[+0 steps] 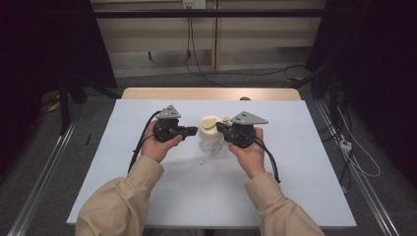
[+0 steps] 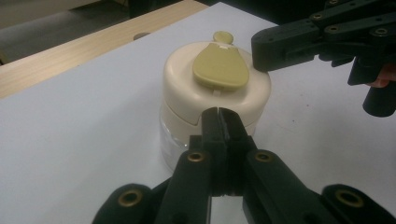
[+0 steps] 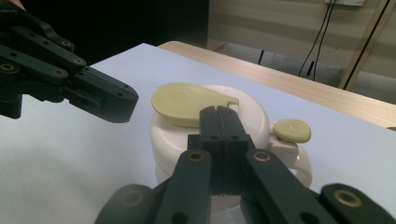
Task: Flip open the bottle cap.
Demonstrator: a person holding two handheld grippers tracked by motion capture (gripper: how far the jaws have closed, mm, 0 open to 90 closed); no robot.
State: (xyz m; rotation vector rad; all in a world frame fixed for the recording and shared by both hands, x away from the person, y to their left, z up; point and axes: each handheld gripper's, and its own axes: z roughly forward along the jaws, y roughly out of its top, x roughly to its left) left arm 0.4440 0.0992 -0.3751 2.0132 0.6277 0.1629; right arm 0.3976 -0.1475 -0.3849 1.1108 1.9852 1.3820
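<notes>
Two grippers flank one jar (image 1: 211, 139) that stands upright at the middle of the white tabletop (image 1: 295, 162), between the hands. The left gripper (image 1: 193, 132) has its fingers pressed fully together with nothing between them, their tips at the jar's cream lid (image 2: 217, 79) on its near side in the left gripper view; whether they touch it is hard to tell. The right gripper (image 1: 220, 128) is likewise clamped shut on nothing, its tip against the lid's rim from the opposite side. Both lie about equally near. The jar lies straight ahead of each pair of fingers, its axis vertical. On top, an olive flap (image 3: 187, 103) lies flat, its narrow end pointing toward a small round tab (image 3: 292, 130) at the rim's spout side. Any opening move likely turns on that flap's hinge end. No brand, label or writing can be read.
</notes>
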